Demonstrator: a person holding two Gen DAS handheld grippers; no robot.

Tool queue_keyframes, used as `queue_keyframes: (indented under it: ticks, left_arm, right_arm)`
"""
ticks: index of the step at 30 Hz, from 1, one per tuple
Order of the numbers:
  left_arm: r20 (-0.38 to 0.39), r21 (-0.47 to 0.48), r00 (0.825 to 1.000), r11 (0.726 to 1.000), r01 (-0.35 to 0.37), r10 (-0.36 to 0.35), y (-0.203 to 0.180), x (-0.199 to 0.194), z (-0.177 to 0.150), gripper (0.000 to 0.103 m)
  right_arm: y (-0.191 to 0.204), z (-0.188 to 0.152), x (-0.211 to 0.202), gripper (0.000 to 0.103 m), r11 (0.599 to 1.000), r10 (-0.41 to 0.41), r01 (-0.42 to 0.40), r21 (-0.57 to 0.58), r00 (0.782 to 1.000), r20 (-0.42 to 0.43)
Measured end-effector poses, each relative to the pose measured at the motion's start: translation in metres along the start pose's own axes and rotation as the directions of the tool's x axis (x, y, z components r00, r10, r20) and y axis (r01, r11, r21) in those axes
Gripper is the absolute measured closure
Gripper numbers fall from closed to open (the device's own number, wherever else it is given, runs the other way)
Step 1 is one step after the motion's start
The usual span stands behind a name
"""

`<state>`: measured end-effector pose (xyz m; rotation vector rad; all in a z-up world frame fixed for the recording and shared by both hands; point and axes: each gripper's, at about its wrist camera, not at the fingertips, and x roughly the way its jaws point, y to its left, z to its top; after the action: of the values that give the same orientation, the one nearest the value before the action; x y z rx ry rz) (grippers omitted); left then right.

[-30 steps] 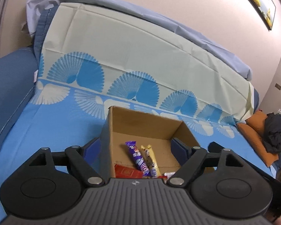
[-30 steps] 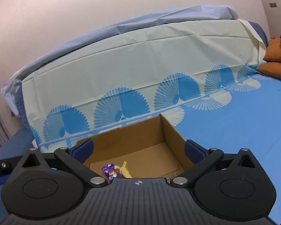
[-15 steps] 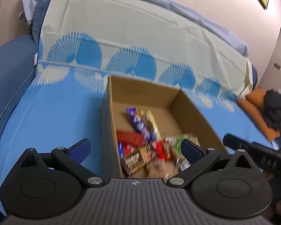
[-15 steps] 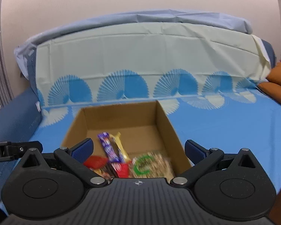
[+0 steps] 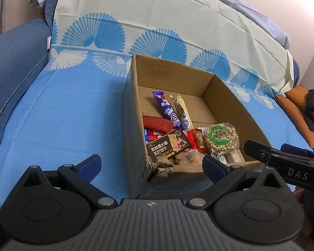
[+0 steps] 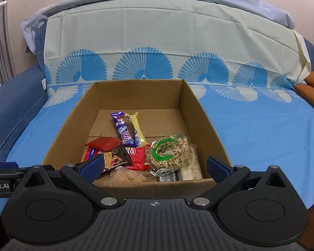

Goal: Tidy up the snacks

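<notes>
Open brown cardboard box (image 6: 203,125) sits on the blue patterned bedsheet (image 5: 62,115), with mixed wrapped snack packets (image 6: 169,152) heaped at its near end. Left gripper (image 5: 150,163) and right gripper (image 6: 155,165) hover at the box's near edge, jaws apart, holding nothing.

A brown cardboard box (image 6: 201,115) on a bright blue sheet (image 6: 261,129) with white and blue fan motifs holds a purple wrapper (image 6: 121,129), a pale yellow one (image 6: 138,130), red packets (image 6: 139,156), a black-and-gold cracker pack (image 5: 169,146) and a green-ringed clear bag (image 6: 170,151).
</notes>
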<state>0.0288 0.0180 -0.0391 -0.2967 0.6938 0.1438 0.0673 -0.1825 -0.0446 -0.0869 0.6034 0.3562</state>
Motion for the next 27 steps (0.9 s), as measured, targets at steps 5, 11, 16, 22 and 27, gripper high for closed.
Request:
queue_keyframes:
  ticks: [5, 11, 16, 22, 27]
  left_arm:
    - [0.002, -0.001, 1.000, 1.000, -0.007, 0.007, -0.002, 0.000, -0.001, 0.000]
    - [0.010, 0.014, 1.000, 1.000, -0.009, 0.009, -0.005, -0.001, -0.001, 0.000]
    - [0.013, 0.019, 1.000, 1.000, -0.008, 0.007, -0.009, -0.002, -0.001, 0.000]
    - [0.016, 0.025, 1.000, 1.000, -0.007, 0.006, -0.010, -0.002, -0.001, 0.000]
    - [0.018, 0.031, 1.000, 1.000, 0.000, -0.001, -0.011, -0.002, -0.002, 0.000]
  right_arm:
    - [0.005, 0.001, 0.002, 0.001, 1.000, 0.012, -0.012, -0.010, 1.000, -0.006]
    - [0.005, 0.002, 0.002, 0.001, 1.000, 0.016, -0.016, -0.008, 1.000, -0.008]
    - [0.003, 0.002, 0.002, 0.001, 1.000, 0.014, -0.014, 0.002, 1.000, -0.006]
    - [0.002, 0.002, 0.002, 0.001, 1.000, 0.017, -0.017, 0.005, 1.000, -0.006]
    - [0.002, 0.001, 0.002, 0.001, 1.000, 0.014, -0.014, 0.005, 1.000, -0.008]
